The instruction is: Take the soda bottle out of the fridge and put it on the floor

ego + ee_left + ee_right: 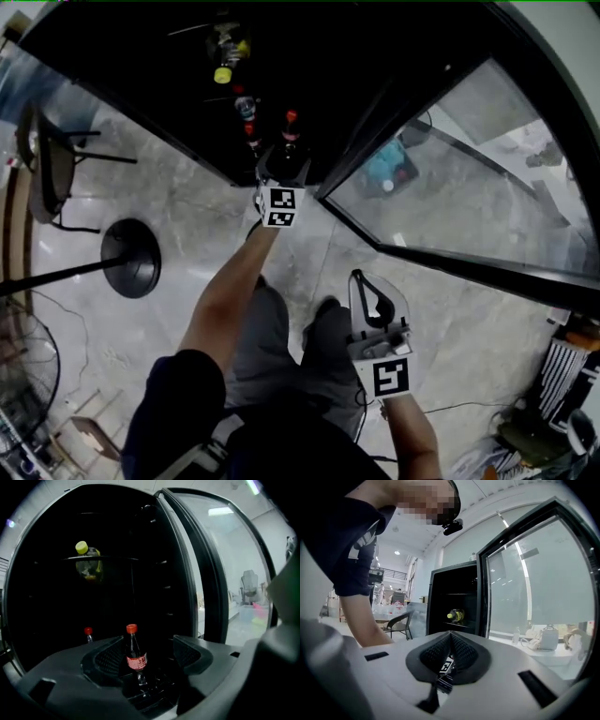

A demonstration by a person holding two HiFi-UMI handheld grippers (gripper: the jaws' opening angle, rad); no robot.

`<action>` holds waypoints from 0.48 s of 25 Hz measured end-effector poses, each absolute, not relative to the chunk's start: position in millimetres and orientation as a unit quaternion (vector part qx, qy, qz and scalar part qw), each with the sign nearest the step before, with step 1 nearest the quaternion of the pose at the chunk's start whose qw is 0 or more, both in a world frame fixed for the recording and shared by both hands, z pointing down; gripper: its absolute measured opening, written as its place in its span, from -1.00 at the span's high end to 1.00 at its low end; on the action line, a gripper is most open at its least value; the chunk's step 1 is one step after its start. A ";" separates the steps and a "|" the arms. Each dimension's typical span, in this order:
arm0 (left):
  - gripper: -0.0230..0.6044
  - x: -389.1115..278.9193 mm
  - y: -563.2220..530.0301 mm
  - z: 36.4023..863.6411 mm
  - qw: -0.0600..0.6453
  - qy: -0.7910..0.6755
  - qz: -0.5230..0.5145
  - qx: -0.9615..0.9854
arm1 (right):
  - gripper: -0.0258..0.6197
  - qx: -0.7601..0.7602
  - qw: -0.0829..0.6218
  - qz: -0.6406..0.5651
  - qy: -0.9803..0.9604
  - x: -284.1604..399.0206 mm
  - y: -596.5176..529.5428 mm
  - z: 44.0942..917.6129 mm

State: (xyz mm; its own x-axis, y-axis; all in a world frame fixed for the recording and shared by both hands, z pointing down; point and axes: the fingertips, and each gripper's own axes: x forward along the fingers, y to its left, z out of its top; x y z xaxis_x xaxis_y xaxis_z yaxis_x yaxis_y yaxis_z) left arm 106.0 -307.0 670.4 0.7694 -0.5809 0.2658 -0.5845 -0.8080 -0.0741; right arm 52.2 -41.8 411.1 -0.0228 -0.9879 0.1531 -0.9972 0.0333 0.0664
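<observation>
The soda bottle, dark with a red cap and red label, stands upright on the wire shelf low in the dark fridge. It shows in the gap between the spread jaws of my left gripper, and the pads are clear of it. From the head view, the left gripper is at the fridge's lower front edge, just short of the bottle. My right gripper hangs over the person's knee, its jaws pressed together on nothing. Its own view shows the right gripper pointing at the fridge from farther back.
A second red-capped bottle stands to the left, and a yellow-capped bottle lies on a higher shelf. The glass door stands swung out to the right. A black round stand base and a chair are on the marble floor at left.
</observation>
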 end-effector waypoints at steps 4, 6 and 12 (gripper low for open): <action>-0.11 119.7 -331.4 707.8 0.012 -0.323 0.138 0.936 | 0.86 0.691 0.076 0.025 -0.718 56.8 -50.3 440.8; -0.12 122.8 -343.4 725.6 0.014 -0.331 0.143 0.933 | 0.86 0.688 0.074 0.018 -0.721 57.0 -53.5 451.8; -0.12 136.8 -370.9 767.1 0.020 -0.339 0.149 0.929 | 0.86 0.680 0.068 0.008 -0.730 59.3 -64.3 479.7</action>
